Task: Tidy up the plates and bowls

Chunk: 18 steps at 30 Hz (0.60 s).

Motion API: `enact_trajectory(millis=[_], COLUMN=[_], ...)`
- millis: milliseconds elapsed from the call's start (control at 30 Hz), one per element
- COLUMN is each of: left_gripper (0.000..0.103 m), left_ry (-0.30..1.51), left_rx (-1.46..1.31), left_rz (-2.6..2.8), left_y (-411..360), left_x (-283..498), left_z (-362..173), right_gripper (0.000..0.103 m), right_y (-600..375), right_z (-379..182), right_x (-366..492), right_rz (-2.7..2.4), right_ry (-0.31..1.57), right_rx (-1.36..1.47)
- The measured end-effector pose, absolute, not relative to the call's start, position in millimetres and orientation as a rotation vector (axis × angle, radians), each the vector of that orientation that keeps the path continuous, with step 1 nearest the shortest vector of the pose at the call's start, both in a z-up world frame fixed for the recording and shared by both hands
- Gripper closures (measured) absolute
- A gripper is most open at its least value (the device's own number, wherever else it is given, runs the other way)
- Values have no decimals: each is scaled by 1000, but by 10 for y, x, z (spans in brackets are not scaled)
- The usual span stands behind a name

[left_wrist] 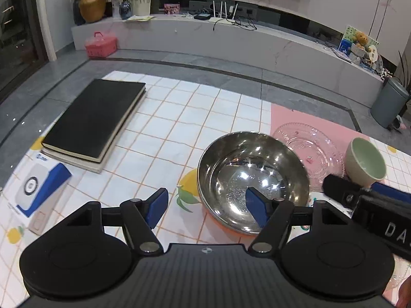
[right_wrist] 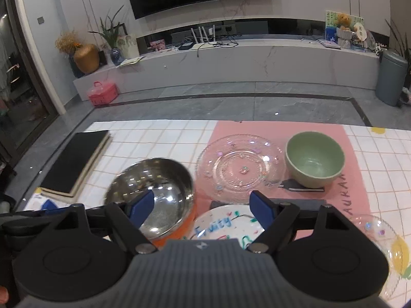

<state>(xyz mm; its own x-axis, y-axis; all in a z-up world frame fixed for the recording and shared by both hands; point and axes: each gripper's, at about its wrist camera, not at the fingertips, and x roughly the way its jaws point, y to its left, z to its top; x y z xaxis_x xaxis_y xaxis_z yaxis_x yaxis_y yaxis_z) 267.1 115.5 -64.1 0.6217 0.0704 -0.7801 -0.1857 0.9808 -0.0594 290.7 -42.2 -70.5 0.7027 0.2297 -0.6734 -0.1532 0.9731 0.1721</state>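
one tiled tablecloth (left_wrist: 179, 118), pink mat (right_wrist: 257, 131), grey floor (right_wrist: 205, 100)

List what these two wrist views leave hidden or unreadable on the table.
- White plate, right wrist view: near half hidden by the right gripper; only "Fruity" reads.
- Second glass plate, same view: partly covered by the gripper body.
- Steel bowl, left wrist view: near rim hidden behind a finger of the left gripper.
- Pink mat lettering: cut off, unreadable.

I held my left gripper (left_wrist: 206, 206) tilted downward, its blue pads (left_wrist: 157, 206) spread wide with nothing clamped. My right gripper (right_wrist: 199, 209) sat just beside it, angled down, equally spread.
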Motion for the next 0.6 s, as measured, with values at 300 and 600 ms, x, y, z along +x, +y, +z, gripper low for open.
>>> enact_trajectory(millis=[300, 600], left_gripper=[27, 45], left_ry=[914, 952], left_rx=[-89, -111], left_rz=[193, 187], left_y=[1098, 1131], left_x=[2857, 2994], left_z=[-898, -1039], right_gripper=[28, 41], right_y=[-283, -194], right_z=[-1005, -1222], right_x=[3160, 3349], right_rz=[242, 263], right_ry=[821, 901], right_rx=[78, 74])
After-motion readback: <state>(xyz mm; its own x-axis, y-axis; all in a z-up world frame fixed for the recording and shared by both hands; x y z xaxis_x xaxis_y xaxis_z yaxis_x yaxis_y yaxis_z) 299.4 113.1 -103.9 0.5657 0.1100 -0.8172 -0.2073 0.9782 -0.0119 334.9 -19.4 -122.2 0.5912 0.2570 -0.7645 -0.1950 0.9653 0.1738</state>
